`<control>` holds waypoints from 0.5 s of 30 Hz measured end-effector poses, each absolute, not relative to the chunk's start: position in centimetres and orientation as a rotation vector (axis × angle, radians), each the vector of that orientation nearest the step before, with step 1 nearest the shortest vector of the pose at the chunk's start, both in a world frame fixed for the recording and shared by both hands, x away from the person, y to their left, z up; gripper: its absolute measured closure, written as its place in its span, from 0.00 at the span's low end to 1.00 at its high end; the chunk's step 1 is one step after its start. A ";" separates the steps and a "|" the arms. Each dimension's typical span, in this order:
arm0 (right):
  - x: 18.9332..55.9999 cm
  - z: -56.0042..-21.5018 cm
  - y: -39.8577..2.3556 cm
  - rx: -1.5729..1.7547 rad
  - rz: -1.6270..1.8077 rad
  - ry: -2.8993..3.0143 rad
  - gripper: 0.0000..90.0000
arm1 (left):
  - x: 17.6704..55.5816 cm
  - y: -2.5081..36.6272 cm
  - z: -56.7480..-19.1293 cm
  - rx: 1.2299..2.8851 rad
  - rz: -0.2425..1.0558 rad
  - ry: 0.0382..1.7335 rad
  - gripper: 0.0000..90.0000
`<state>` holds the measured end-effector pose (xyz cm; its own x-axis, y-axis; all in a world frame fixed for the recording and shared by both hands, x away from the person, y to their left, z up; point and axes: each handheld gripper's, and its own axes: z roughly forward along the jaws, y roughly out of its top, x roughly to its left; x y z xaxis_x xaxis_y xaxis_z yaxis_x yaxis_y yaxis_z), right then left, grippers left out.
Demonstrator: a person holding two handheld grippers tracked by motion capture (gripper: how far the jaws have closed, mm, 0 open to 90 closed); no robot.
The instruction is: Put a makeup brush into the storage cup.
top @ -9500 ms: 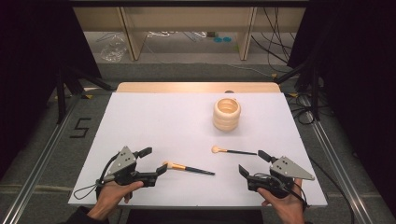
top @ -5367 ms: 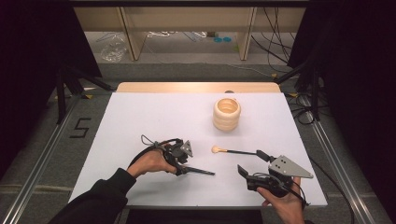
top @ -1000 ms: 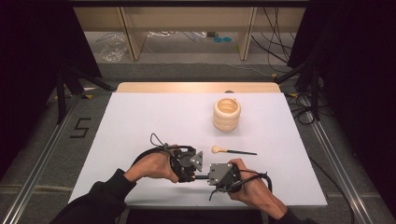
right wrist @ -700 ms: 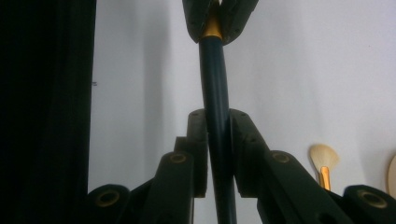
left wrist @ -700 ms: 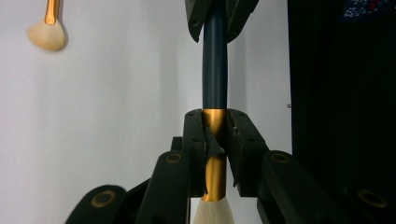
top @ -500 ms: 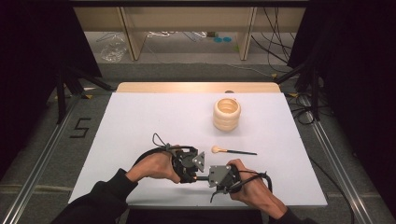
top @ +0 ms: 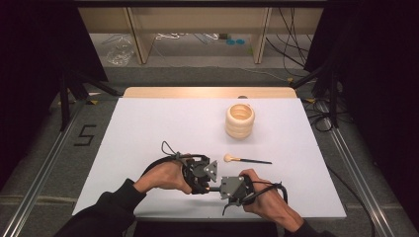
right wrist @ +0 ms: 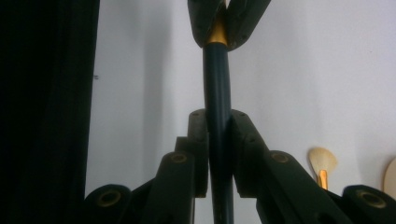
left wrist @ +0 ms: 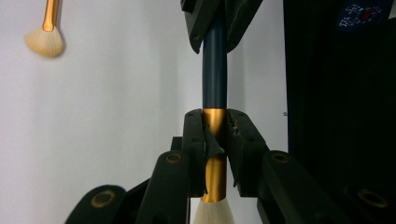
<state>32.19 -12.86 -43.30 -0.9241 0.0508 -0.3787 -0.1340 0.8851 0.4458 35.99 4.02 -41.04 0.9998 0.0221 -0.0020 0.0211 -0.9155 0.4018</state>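
Gold-banded brush (left wrist: 215,140) clamped by left tongs (left wrist: 215,135), handle by right tongs (right wrist: 218,135)

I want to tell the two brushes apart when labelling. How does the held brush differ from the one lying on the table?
The held brush is clamped by both tools, the left tool on its gold ferrule and the right tool on its dark handle; the loose brush lies free on the white table. The held brush looks thicker; the loose one slimmer, with a small fanned head. Both have pale bristles, gold ferrules and dark handles.
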 end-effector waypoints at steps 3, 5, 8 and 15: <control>32.2 -43.3 -12.8 -0.070 0.681 2.670 0.89 | 36.2 4.0 -40.8 2.749 0.012 -0.008 0.87; 32.2 -43.3 -12.8 -0.071 0.683 2.677 0.89 | 36.2 4.0 -40.8 2.747 0.010 -0.008 0.87; 32.1 -43.3 -12.9 -0.073 0.693 2.663 0.89 | 36.2 4.1 -40.8 2.736 0.002 0.003 0.87; 32.1 -43.1 -13.1 -0.101 0.674 2.644 0.89 | 36.4 4.2 -40.7 2.716 -0.014 0.008 0.87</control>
